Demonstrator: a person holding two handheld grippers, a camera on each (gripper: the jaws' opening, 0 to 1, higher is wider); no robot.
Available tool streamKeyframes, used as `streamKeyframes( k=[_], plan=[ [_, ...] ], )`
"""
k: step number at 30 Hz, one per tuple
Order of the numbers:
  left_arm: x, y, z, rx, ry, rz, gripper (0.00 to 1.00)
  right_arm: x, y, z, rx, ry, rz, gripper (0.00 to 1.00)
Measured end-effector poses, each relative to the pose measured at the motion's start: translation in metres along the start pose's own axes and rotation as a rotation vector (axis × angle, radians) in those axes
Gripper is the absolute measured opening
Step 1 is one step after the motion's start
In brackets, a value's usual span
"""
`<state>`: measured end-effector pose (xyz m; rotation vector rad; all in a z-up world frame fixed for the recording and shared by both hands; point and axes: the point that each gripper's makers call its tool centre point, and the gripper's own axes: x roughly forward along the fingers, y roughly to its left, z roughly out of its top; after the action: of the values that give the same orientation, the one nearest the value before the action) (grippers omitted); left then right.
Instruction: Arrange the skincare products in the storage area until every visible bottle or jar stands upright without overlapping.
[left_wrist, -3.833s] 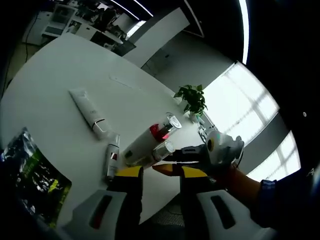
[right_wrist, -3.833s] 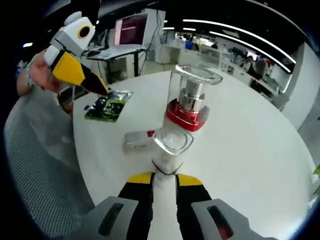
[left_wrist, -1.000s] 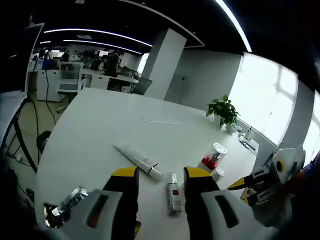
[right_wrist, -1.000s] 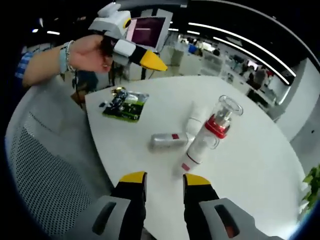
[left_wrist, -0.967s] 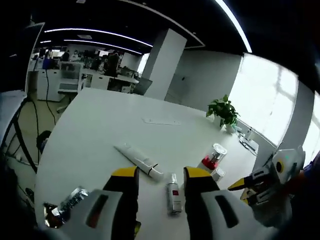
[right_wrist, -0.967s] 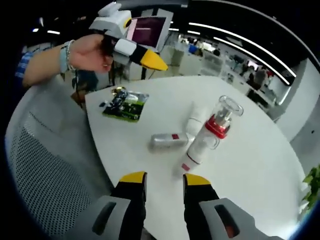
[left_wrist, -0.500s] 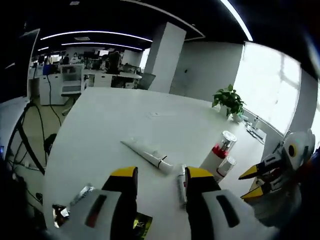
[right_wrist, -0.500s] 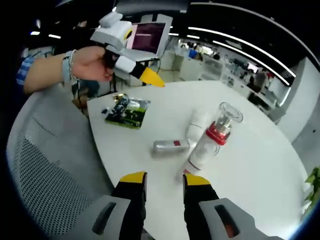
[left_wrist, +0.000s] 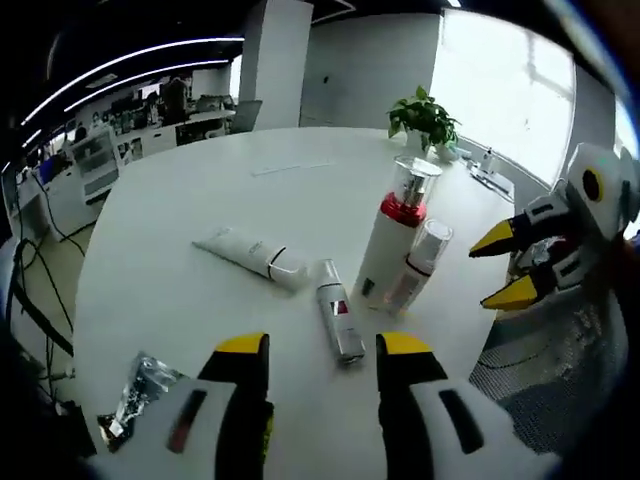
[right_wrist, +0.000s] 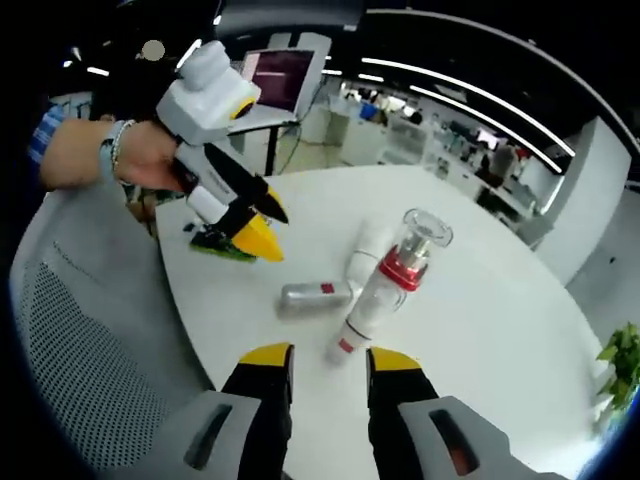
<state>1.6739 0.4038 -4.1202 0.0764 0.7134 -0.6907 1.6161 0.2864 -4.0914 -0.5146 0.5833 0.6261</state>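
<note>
Reaching step, nothing held. Left gripper (left_wrist: 312, 352) with fingers spread above small silver bottle with red label (left_wrist: 339, 322), lying flat on white desk (left_wrist: 180, 200) beside upright red-collared pump bottle (left_wrist: 392, 237). Right gripper (right_wrist: 324, 363) likewise spread, empty. Next: lower, pinch, stand upright.

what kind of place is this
Probably an open-plan office: a large white round table, rows of desks under strip ceiling lights, a monitor behind, and a potted plant by big windows.

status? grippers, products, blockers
Left gripper and right gripper open, empty. Two bottles upright; small silver bottle and white tube lying flat. Foil packet near table edge.
</note>
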Motion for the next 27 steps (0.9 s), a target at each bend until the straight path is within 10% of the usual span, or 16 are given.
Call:
streamKeyframes(
  k=[15, 27],
  plan=[
    [0.083, -0.012, -0.009, 0.060, 0.175, 0.054, 0.39, -0.002, -0.006, 0.001, 0.006, -0.012, -0.026, 0.21],
    [0.090, 0.003, -0.020, 0.151, 0.237, 0.141, 0.27, -0.001, -0.001, 0.001, -0.006, -0.006, -0.006, 0.19]
  ],
)
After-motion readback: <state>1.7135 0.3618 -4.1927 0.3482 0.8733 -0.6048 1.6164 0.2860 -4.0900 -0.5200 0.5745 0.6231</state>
